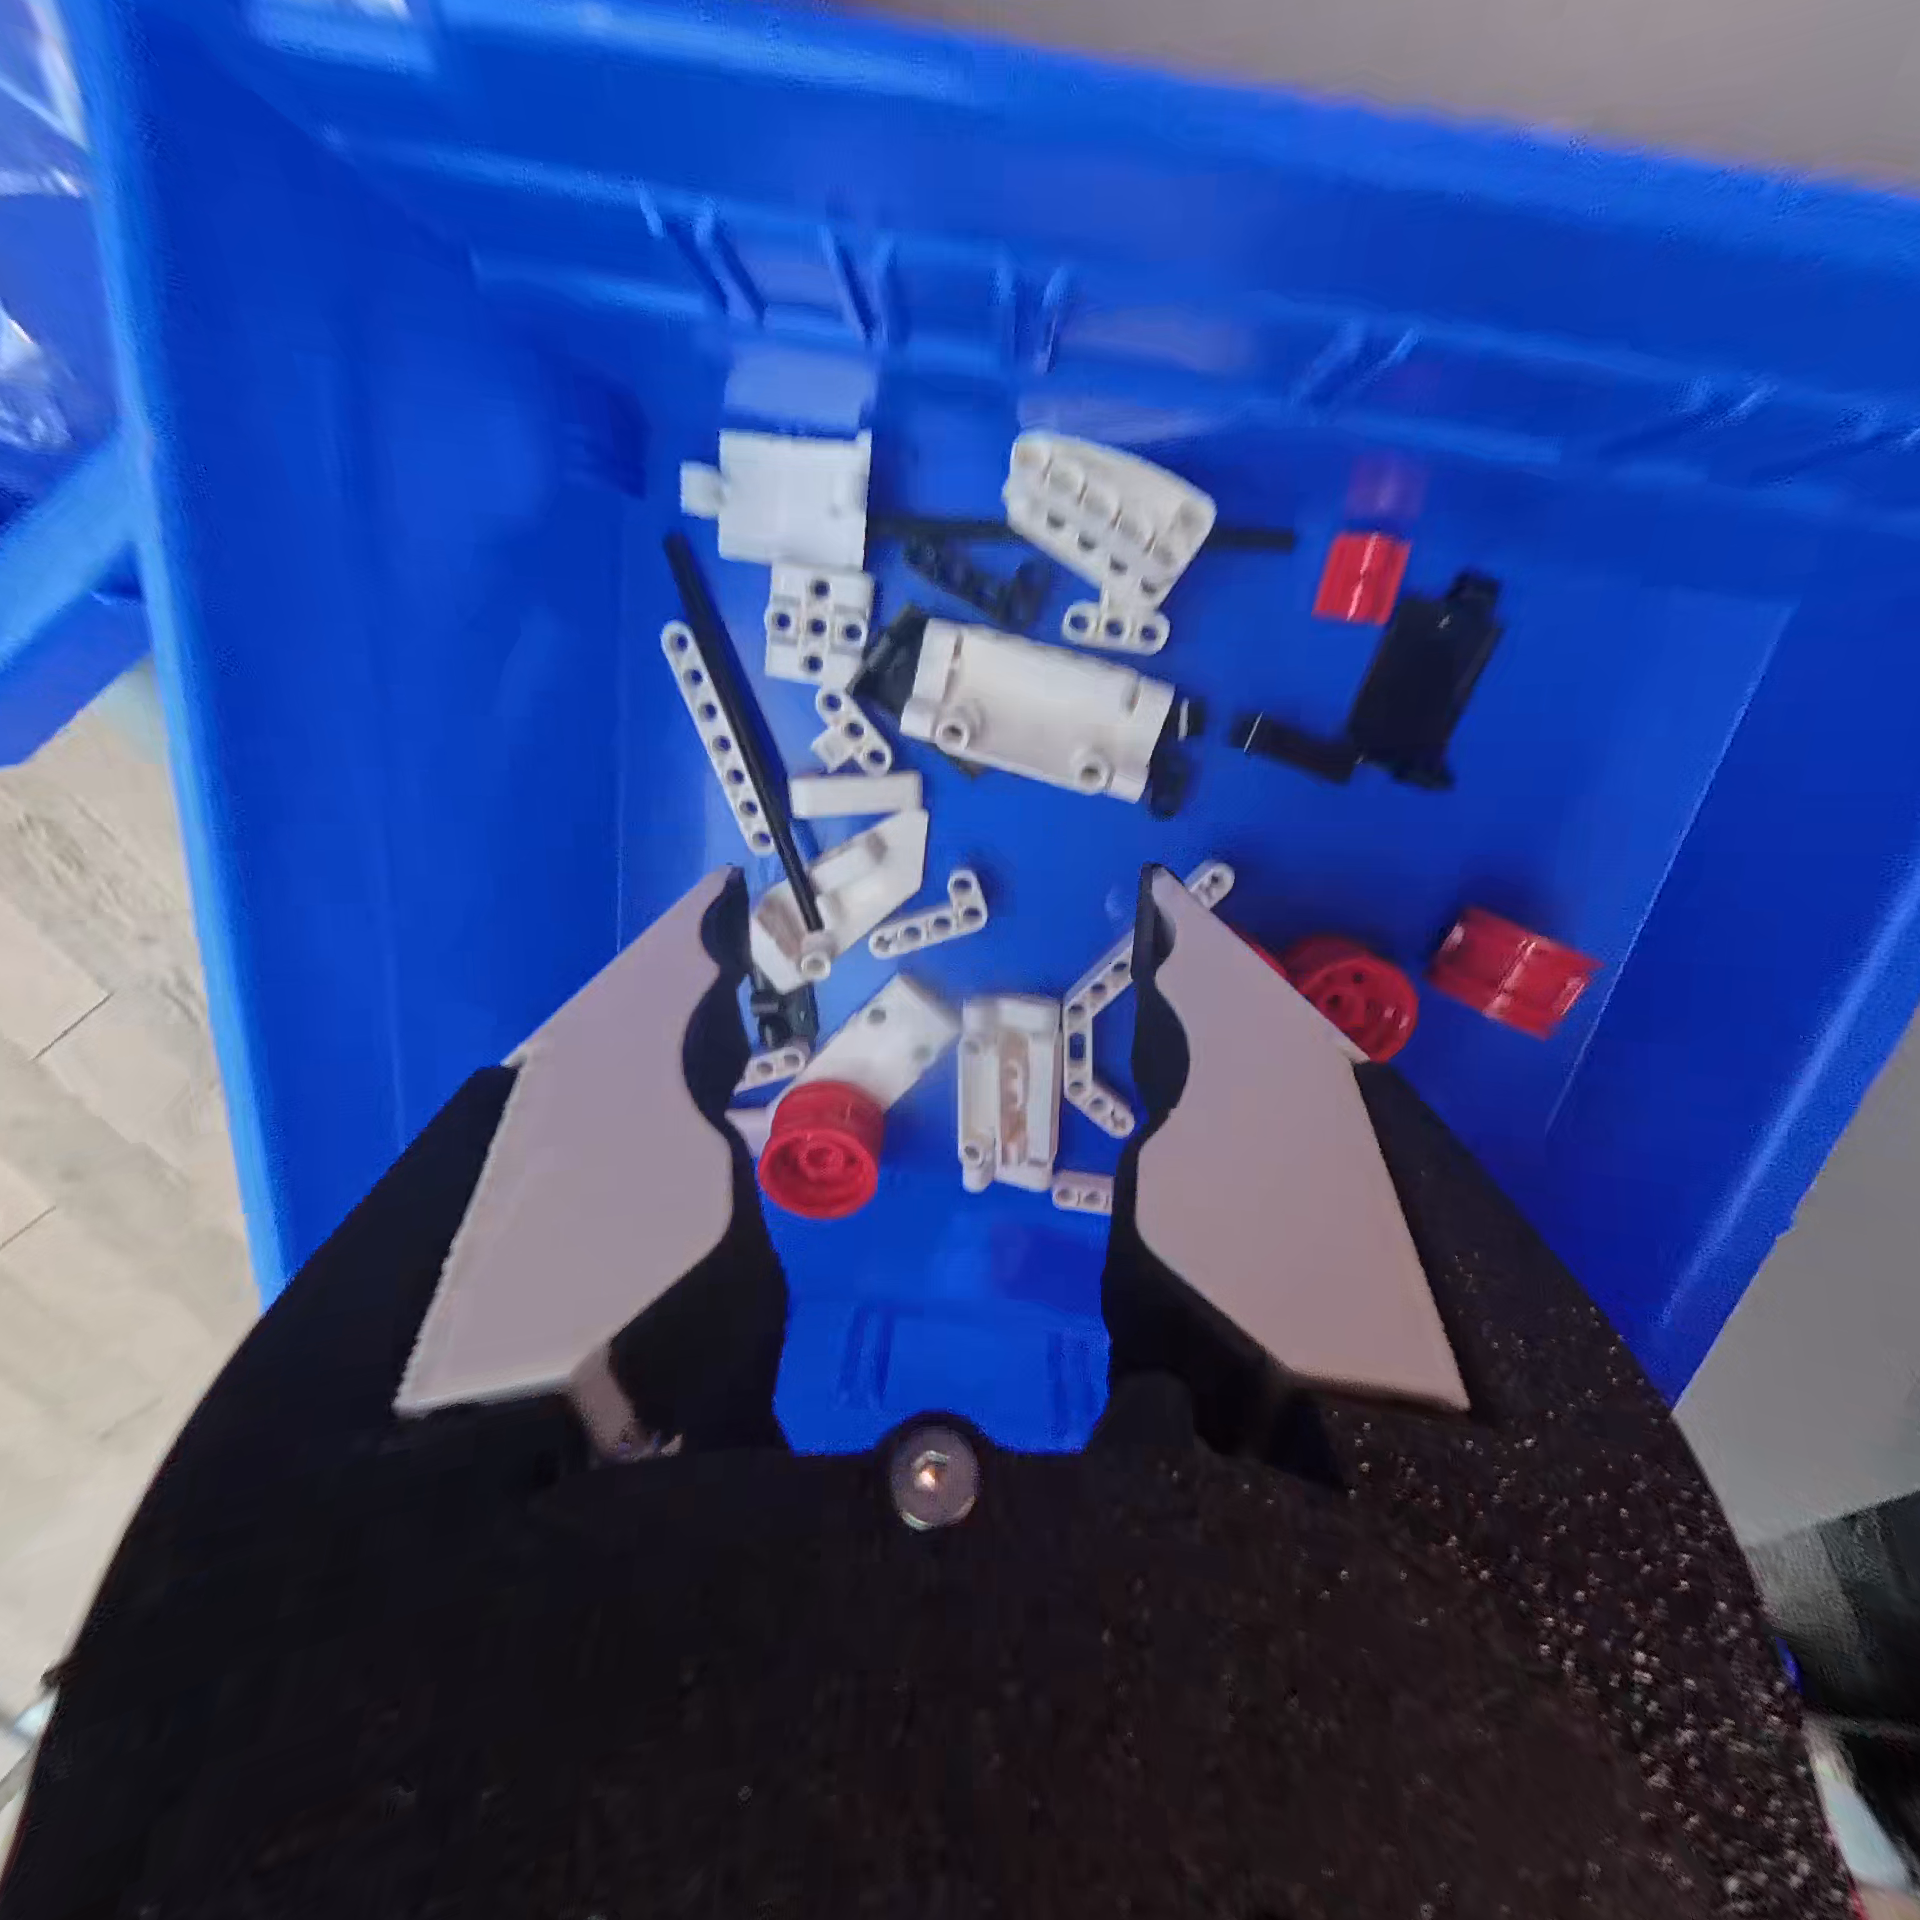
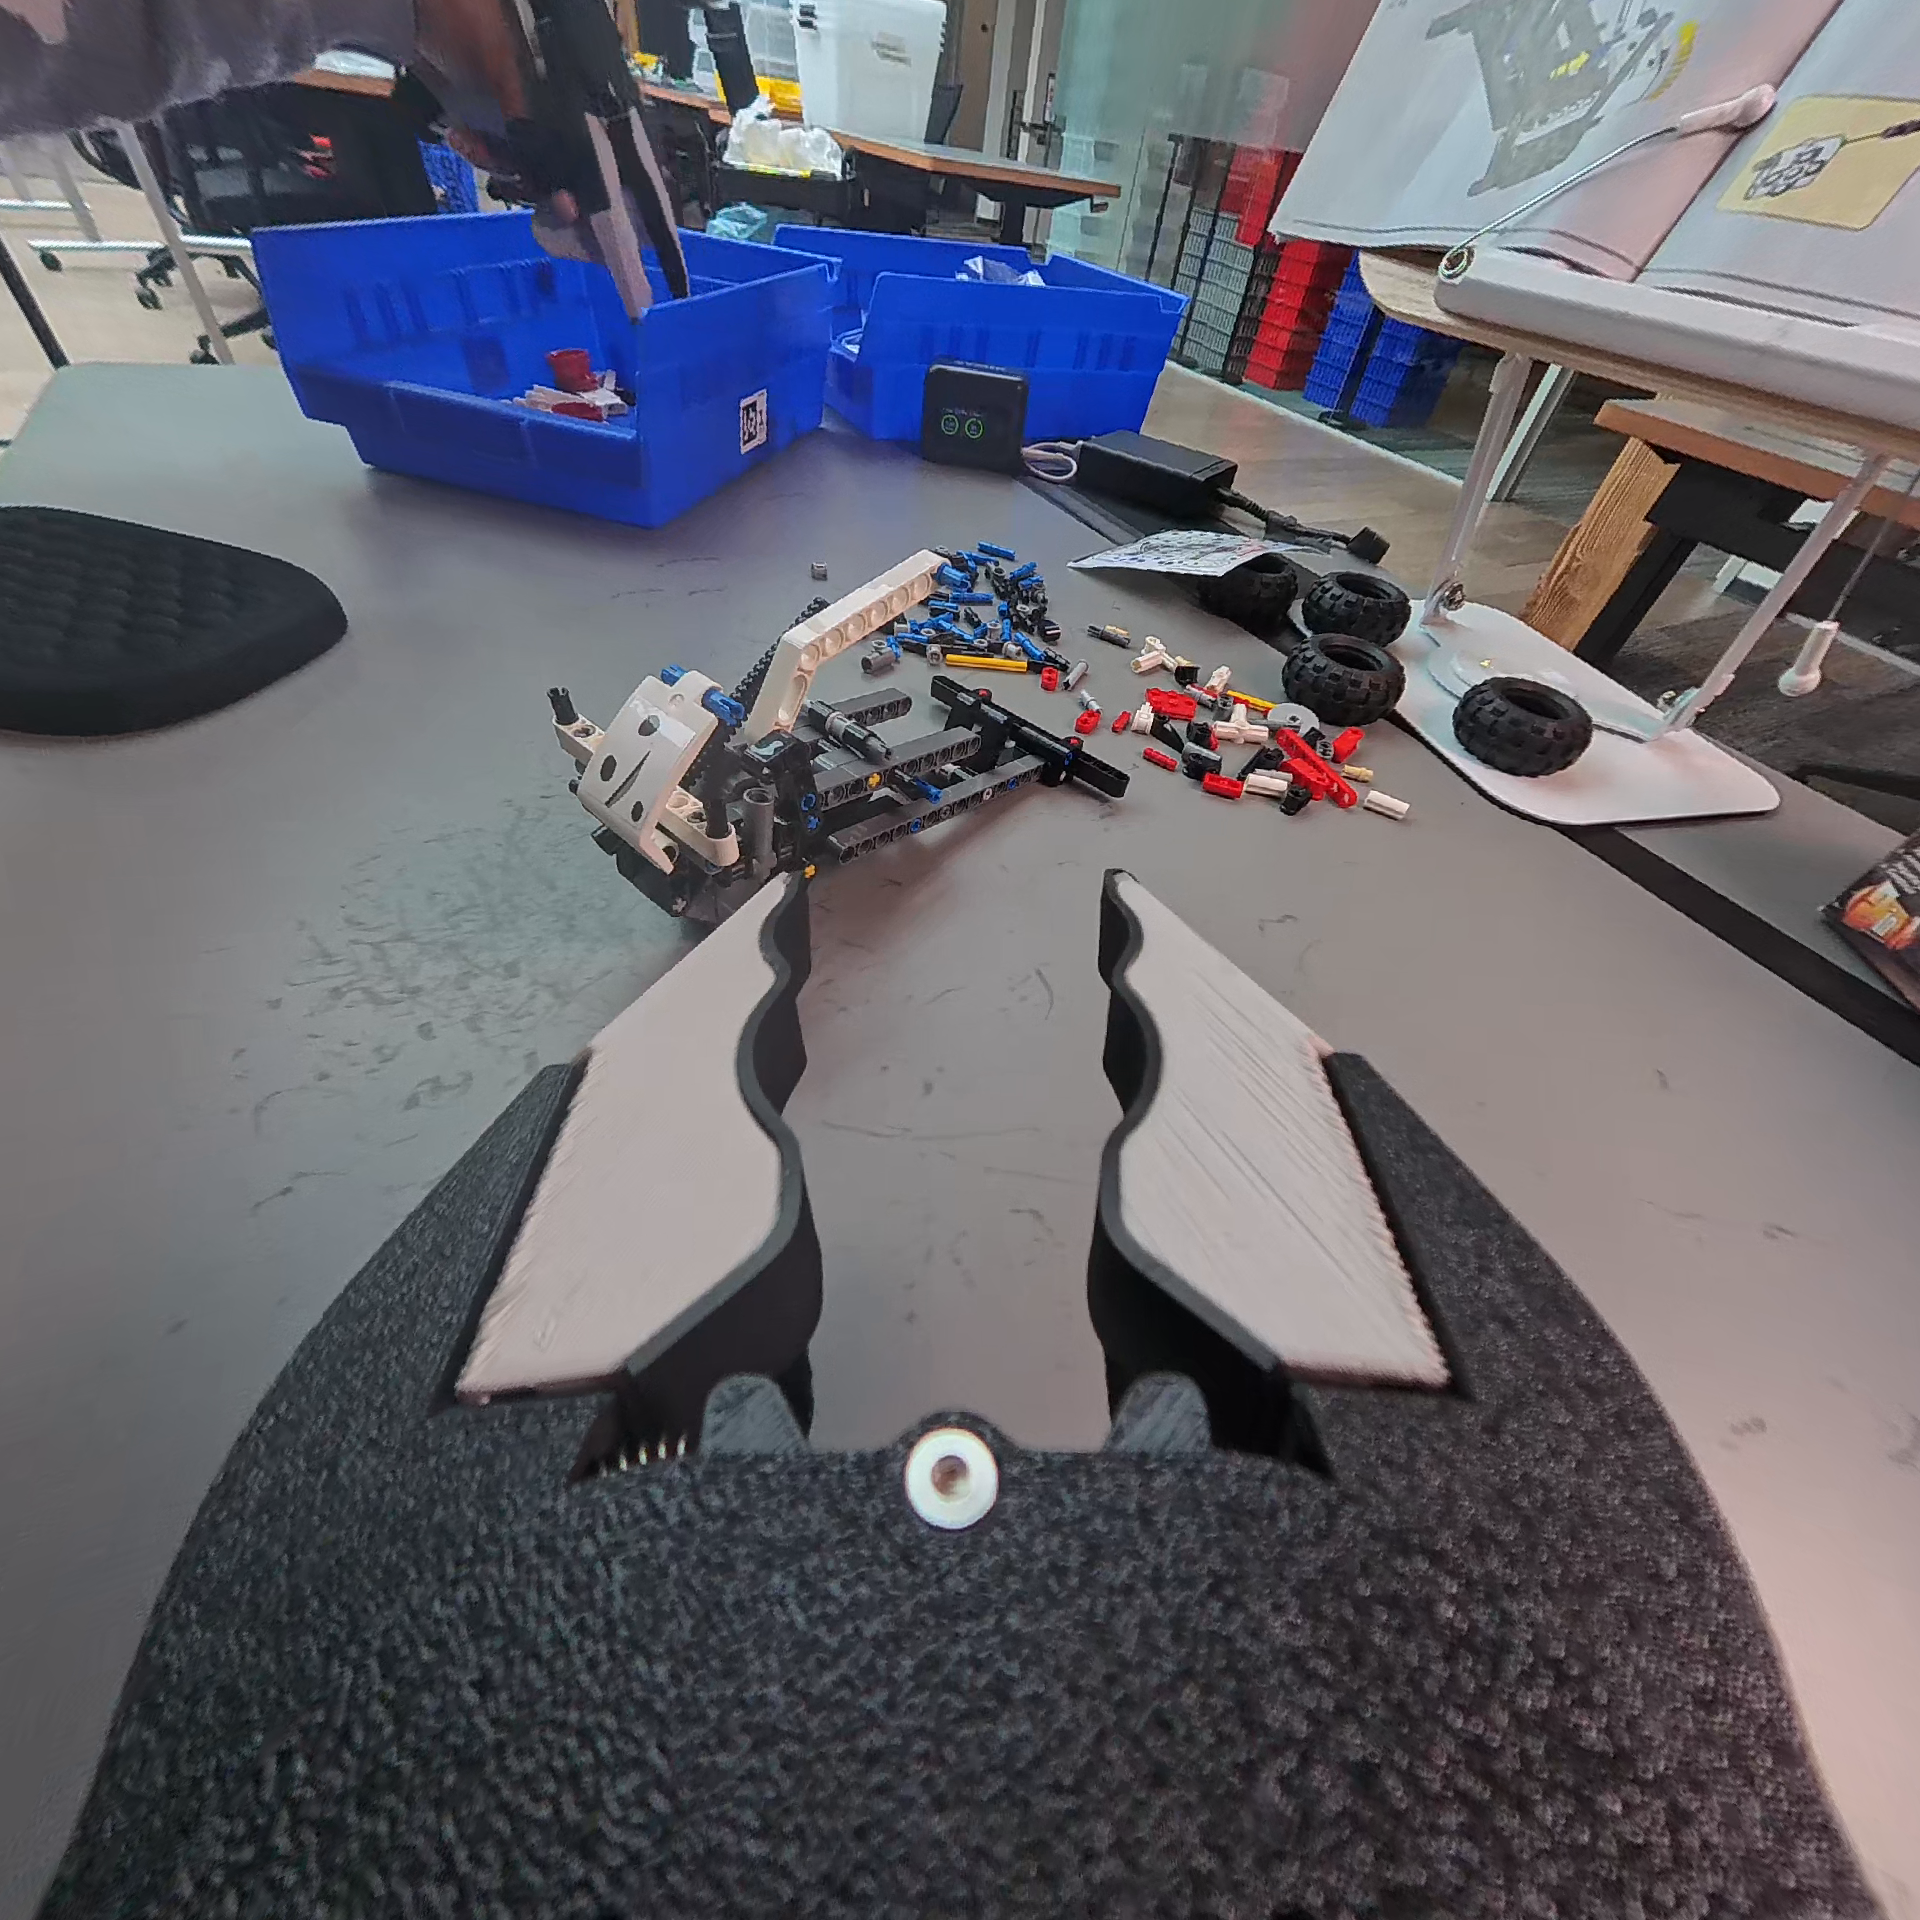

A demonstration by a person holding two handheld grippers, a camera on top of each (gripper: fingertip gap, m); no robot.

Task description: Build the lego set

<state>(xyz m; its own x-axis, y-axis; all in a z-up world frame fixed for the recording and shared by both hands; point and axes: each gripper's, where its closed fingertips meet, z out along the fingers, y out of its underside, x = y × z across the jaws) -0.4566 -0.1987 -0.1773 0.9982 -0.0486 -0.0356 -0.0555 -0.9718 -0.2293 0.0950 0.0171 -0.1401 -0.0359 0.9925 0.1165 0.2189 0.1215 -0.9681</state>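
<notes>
My left gripper [image 1: 940, 883] is open and empty, pointing down into a blue bin [image 1: 416, 727] that holds several white, black and red lego parts. A red wheel hub [image 1: 821, 1148] lies near its left finger, a white panel [image 1: 1008, 1091] between the fingers. In the right wrist view the left gripper [image 2: 639, 260] hangs over that bin [image 2: 540, 436]. My right gripper [image 2: 951, 883] is open and empty, low over the grey table [image 2: 312, 987]. Just ahead of it lies the partly built black and white lego model [image 2: 790, 758].
Small loose blue, red and black pieces [image 2: 1195, 717] lie beyond the model. Several black tyres [image 2: 1340, 675] sit by a white stand [image 2: 1621, 790] holding the instruction booklet [image 2: 1558, 104]. A second blue bin [image 2: 1018, 332], a black power brick [image 2: 1153, 462] and a black pad [image 2: 135, 613] are farther off. About 60 centimeters separates my left fingertips from my right.
</notes>
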